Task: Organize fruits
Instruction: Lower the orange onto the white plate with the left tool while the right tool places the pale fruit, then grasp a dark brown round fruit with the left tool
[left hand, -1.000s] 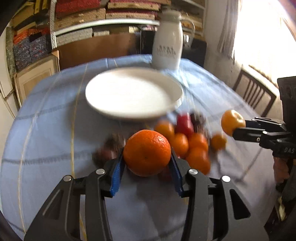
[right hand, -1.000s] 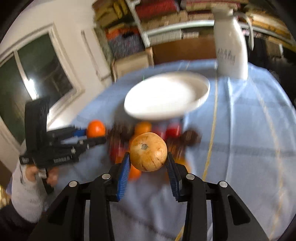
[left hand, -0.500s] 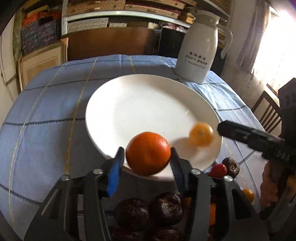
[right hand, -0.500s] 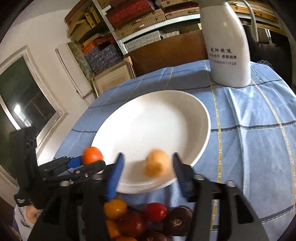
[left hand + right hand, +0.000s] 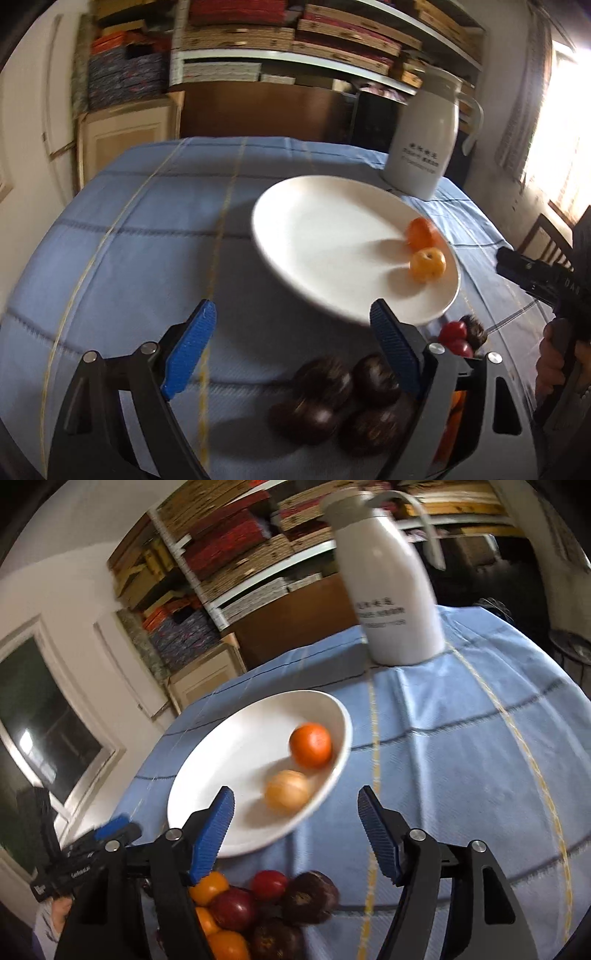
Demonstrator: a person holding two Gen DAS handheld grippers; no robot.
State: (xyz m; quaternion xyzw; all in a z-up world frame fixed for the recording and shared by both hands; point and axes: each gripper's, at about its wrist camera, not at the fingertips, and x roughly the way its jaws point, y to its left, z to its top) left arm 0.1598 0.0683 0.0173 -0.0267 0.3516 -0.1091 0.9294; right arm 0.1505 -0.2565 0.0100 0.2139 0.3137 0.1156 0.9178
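**A:** Where do your tongs stand?

**B:** Your left gripper [image 5: 291,343] is spread wide with nothing between its blue pads [image 5: 188,350]. It hangs over the blue cloth [image 5: 147,229], just short of the plate [image 5: 314,221]. Your right gripper [image 5: 295,830] is the same: jaws wide apart, nothing held, its left pad over the near rim of the plate.

**A:** And the fruit?

**B:** Two pieces lie on the plate, side by side against the rim on your right. The orange [image 5: 310,745] is the farther one, and the paler yellow fruit [image 5: 287,791] sits just in front of it, near enough that you cannot tell whether they touch. Both look a little blurred.

**A:** What's left on the cloth?

**B:** A pile [image 5: 258,912] close to you, in front of the plate. From the left wrist you see four dark fruits [image 5: 340,402] bunched together under your right finger, and red fruits [image 5: 456,338] just beyond it by a dark one. From the right wrist you see small oranges [image 5: 208,888] and red and dark pieces huddled under your left finger.

**A:** Anything else on the table?

**B:** A white jug [image 5: 391,590] stands upright at the far edge, behind the plate. Each gripper shows at the edge of the other's view, held apart.
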